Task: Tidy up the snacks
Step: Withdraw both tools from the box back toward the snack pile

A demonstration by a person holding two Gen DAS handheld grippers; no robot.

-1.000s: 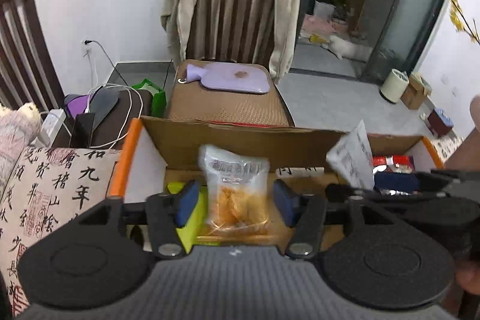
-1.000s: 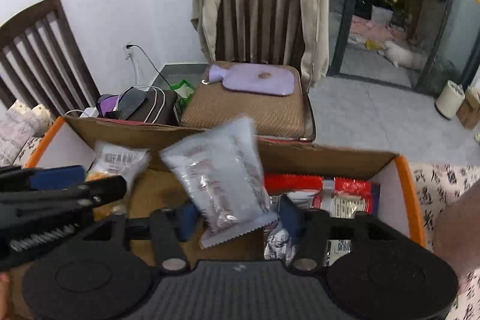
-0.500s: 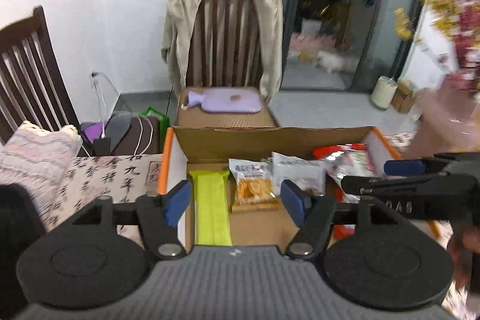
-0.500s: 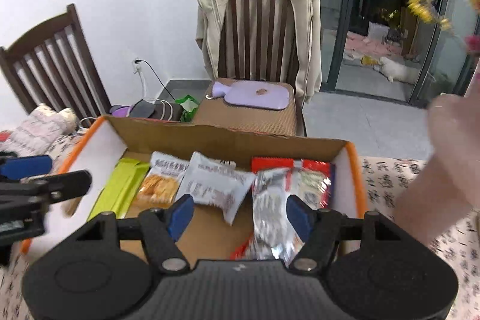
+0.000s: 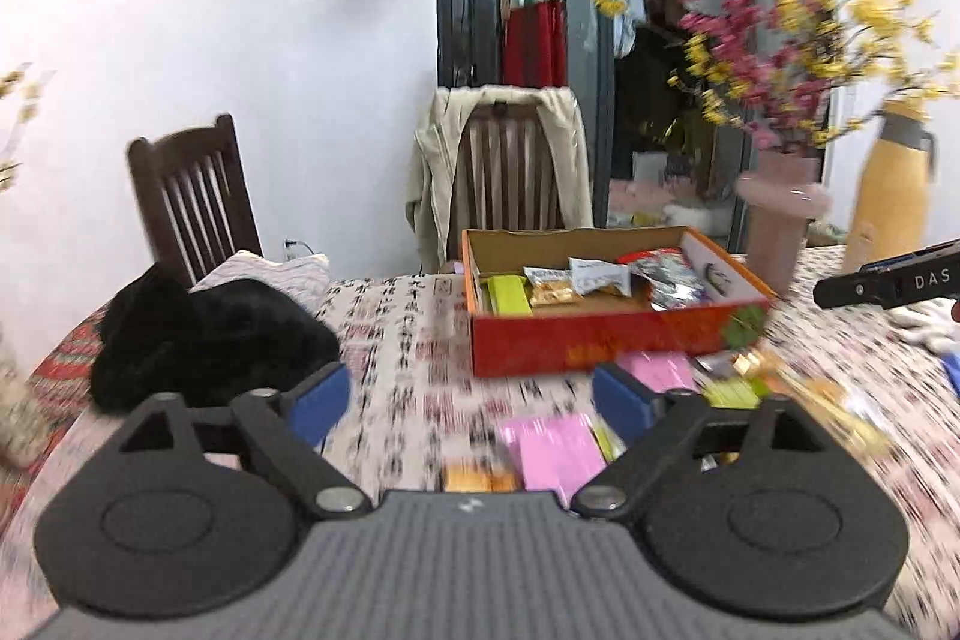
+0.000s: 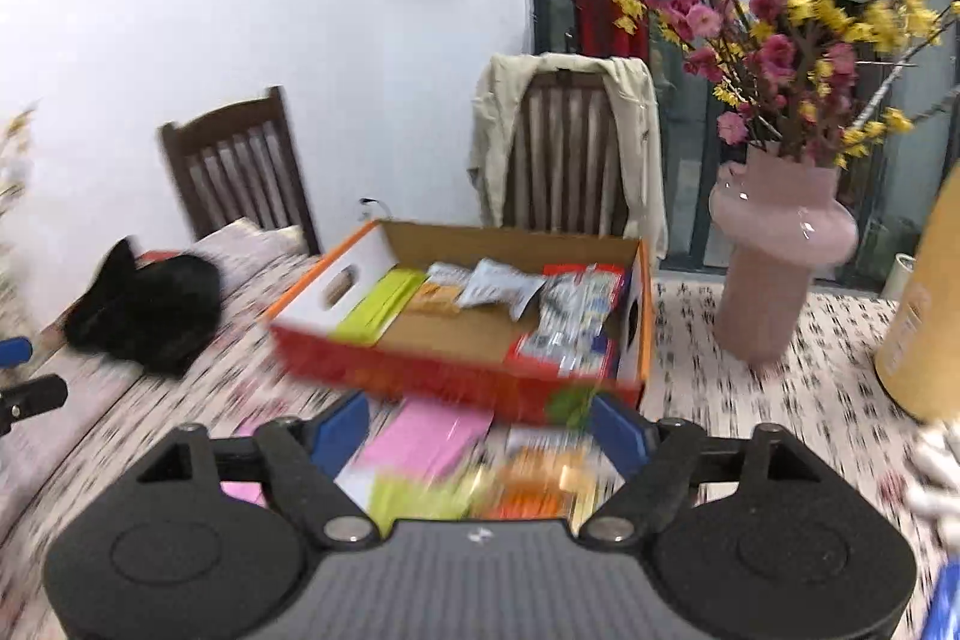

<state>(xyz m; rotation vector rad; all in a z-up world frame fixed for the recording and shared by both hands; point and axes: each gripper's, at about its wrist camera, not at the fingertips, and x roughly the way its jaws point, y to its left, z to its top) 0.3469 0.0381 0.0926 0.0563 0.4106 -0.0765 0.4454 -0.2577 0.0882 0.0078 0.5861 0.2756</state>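
Step in hand: return for the next pickup. Both tools are empty. The left tool [image 5: 471, 400] has its blue pads spread wide and the jaws are opening, with nothing between them. The right tool [image 6: 480, 427] is likewise spread, jaws opening, nothing gripped.

The orange-rimmed shallow cardboard box [image 6: 645, 316] stands on the patterned-cloth worktop [image 6: 750, 400], at 12 o'clock from both tools. Inside, from 9 to 3 o'clock, lie a lime-green flat packet [image 6: 384, 301], an orange-filled clear packet [image 5: 549, 286], a grey-white foil packet [image 6: 501, 287] and red-and-silver foil packets [image 6: 576, 316].

Loose snacks remain on the worktop, just in front of the box: pink flat packets [image 5: 555, 445] [image 6: 429, 436] and blurred green and orange packets [image 6: 480, 496], the latter directly below the right tool.

Next move, by judgement: lower each tool over one loose packet, straddle a flat edge, close, then carry it to the free strip of box floor at the near side. Motion blur prevents exact packet outlines; individual packets cannot be separated.
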